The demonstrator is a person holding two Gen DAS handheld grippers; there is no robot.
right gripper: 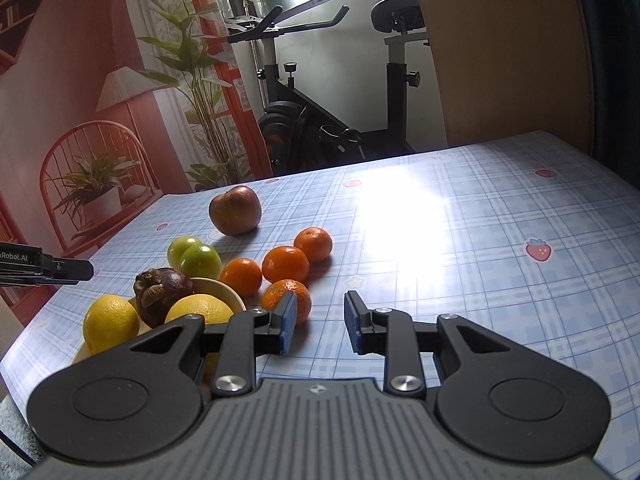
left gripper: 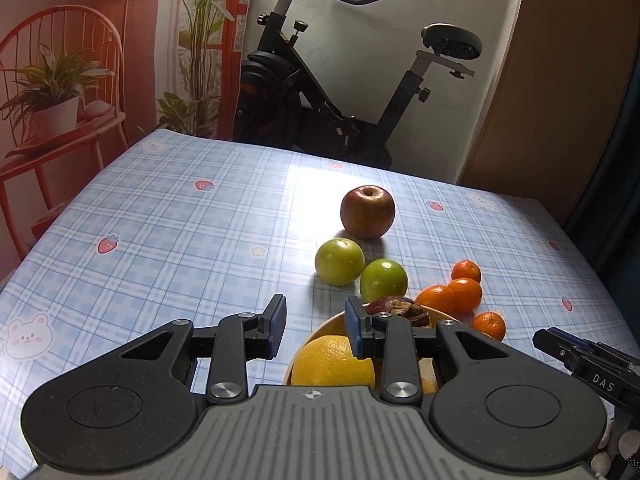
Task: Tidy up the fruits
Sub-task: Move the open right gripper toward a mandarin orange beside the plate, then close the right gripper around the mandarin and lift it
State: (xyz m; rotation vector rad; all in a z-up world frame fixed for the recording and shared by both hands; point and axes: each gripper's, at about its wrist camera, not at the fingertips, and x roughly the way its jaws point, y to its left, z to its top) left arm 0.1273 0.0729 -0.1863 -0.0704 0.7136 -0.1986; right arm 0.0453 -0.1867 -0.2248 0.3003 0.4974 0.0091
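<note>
Left wrist view: left gripper (left gripper: 316,330) hangs over the near part of the blue plaid tablecloth (left gripper: 168,232), its blue-padded fingers (left gripper: 277,326) apart with nothing between them. Just under its right-hand finger sits a pale yellow bowl (left gripper: 334,322) holding a large yellow citrus fruit (left gripper: 332,360) and a dark brown-purple round fruit (left gripper: 400,308). Beyond the bowl, loose on the cloth: two round green fruits (left gripper: 340,261) just beside each other, a red-brown apple (left gripper: 367,211) farther back, and four small orange mandarins (left gripper: 464,294) to the right — three clustered, one nearer. The tip of the right gripper (left gripper: 560,350) enters at lower right. Right wrist view: right gripper (right gripper: 320,326) is over bare cloth, fingers parted and empty; its left-hand finger (right gripper: 289,322) overlaps the nearest mandarin (right gripper: 286,298) in the picture, contact cannot be judged. The bowl (right gripper: 224,286) lies to the left, with two yellow citrus fruits (right gripper: 110,324) and the dark fruit (right gripper: 162,296). A black exercise bike (right gripper: 320,92) stands behind the table.
</note>
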